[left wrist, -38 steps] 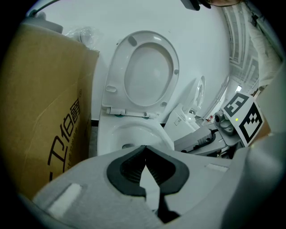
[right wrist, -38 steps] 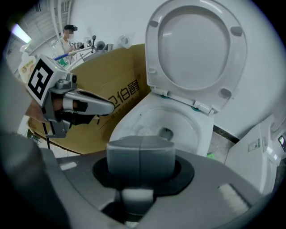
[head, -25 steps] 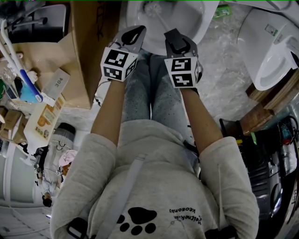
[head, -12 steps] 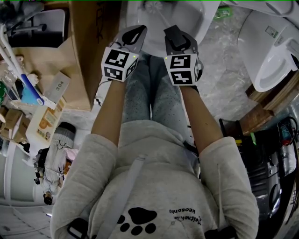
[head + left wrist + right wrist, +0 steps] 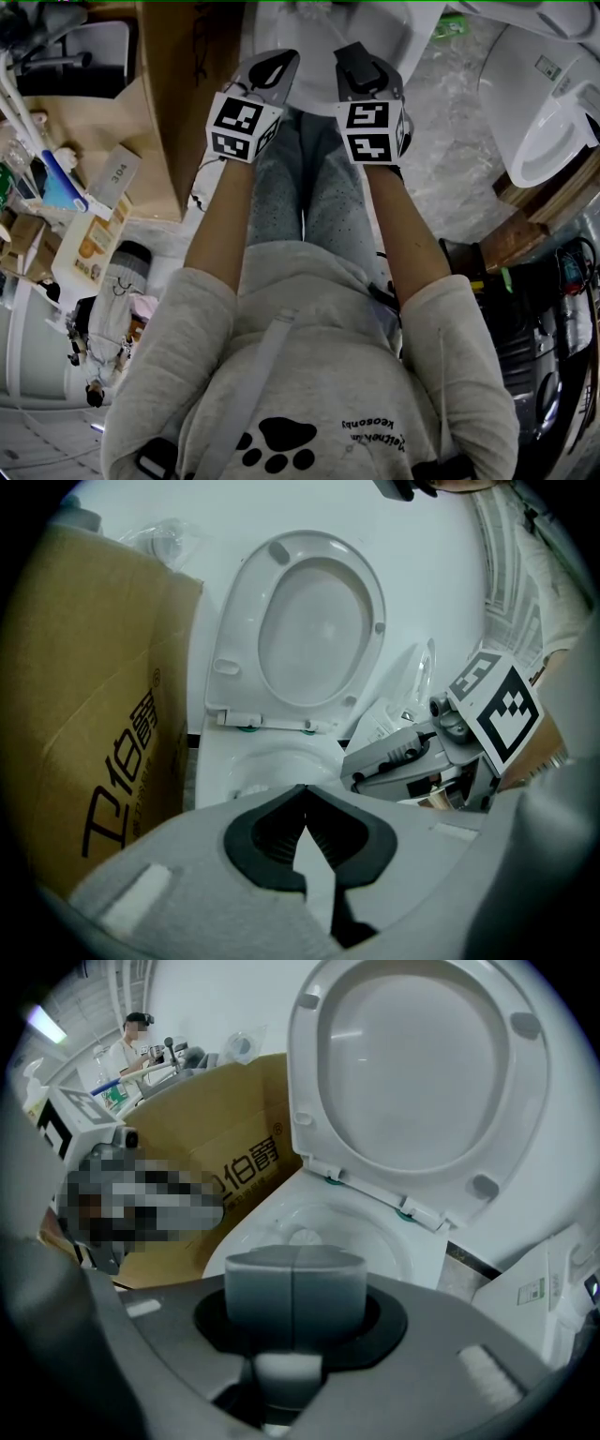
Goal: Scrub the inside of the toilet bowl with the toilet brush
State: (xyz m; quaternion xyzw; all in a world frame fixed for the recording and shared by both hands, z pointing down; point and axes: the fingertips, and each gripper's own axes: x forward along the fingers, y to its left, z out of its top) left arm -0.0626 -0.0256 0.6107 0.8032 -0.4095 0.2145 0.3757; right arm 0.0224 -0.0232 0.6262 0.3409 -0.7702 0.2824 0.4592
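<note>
Right gripper (image 5: pixel 293 1283) clamped on brush handle, seen end-on; brush (image 5: pixel 305 1237) head down inside bowl (image 5: pixel 380 1227), low, in front of lid hinge; lid (image 5: pixel 422 1072) up; left gripper (image 5: pixel 305 797) jaws together, nothing held, idle over front rim of bowl just beside right gripper; judgement: pickup done, scrubbing under way; how much of bowl is covered cannot tell; probably left: rest of walls, under rim, putting brush back.

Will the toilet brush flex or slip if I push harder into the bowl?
Likely some flex: the toilet brush head sits well out from the grip. Slipping seems unlikely: the right gripper is shut around its thick handle end.
</note>
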